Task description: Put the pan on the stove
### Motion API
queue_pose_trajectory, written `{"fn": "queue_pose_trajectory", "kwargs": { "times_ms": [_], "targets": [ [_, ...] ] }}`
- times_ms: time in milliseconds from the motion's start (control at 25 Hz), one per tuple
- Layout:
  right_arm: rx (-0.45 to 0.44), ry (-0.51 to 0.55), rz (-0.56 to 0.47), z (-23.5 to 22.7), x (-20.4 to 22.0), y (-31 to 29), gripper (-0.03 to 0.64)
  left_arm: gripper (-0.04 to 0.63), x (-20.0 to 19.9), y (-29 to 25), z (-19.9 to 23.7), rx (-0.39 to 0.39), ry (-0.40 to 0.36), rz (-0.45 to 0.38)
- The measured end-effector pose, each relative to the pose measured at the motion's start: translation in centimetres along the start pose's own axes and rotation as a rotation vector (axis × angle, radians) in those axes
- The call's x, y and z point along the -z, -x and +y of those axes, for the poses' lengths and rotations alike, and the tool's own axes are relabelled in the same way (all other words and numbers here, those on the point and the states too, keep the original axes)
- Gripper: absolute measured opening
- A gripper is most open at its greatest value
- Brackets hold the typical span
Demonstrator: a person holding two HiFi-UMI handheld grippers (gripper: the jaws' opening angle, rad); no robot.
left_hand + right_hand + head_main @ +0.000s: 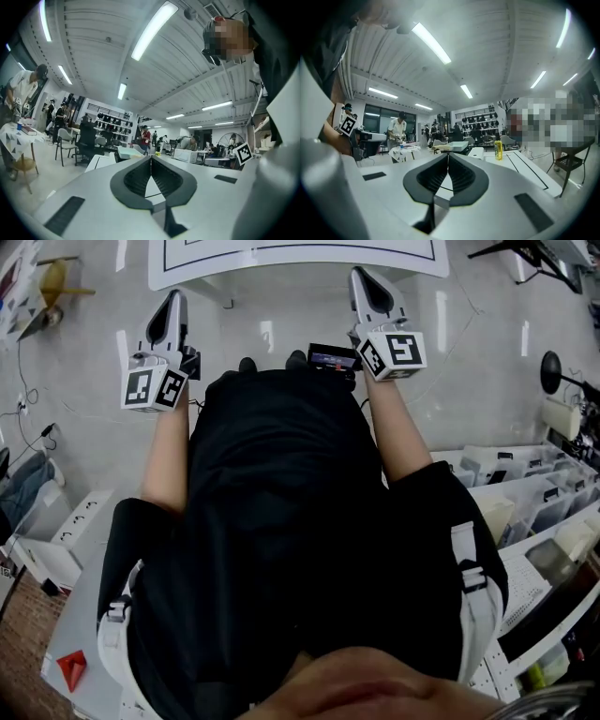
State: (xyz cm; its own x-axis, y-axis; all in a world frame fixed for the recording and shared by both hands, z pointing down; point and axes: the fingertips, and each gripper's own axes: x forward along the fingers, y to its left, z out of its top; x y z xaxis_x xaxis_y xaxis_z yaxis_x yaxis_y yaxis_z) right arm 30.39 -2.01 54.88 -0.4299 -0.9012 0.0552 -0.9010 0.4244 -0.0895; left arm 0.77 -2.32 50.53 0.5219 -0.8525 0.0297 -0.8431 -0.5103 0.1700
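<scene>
head view
- left claw [174, 298]: held out in front of the person, over the grey floor [84, 418]. It points at the white table [300, 261].
- right claw [362, 276]: held out on the other side, with its tip by the table's edge.
- bins [534, 484]: white, in a row far to the right.

left gripper view
- left claw: shut tight, the two dark tips touch and there is nothing between them.
- past the tips: the white table, then chairs [65, 143] and people far back in a big room.

right gripper view
- right claw: shut tight too, with nothing held.
- yellow bottle [498, 150]: stands upright on the white table, right of the tips.
- person in a white shirt [397, 131]: stands at another table, far to the left.

pan and stove
- I cannot tell where they are.
</scene>
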Motion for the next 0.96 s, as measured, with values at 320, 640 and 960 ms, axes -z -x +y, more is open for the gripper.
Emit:
{"fn": "queue_pose_trajectory", "kwargs": {
  "times_ms": [320,640,960],
  "targets": [
    [-0.011,-0.005,0.012,3.5,0.1,-2.6,0.021,0.018,-1.3,2.0,5.0,-0.046,0.198,-0.056],
    [0.006,-0.004,0.015,3.6,0.1,-3.0,0.021,0.018,-1.8,2.1,4.4,0.007,0.113,-0.021],
    [0.002,-0.003,0.019,2.9,0.3,-2.7,0.021,0.018,-0.5,0.9,3.3,0.031,0.118,0.015]
  ]
}}
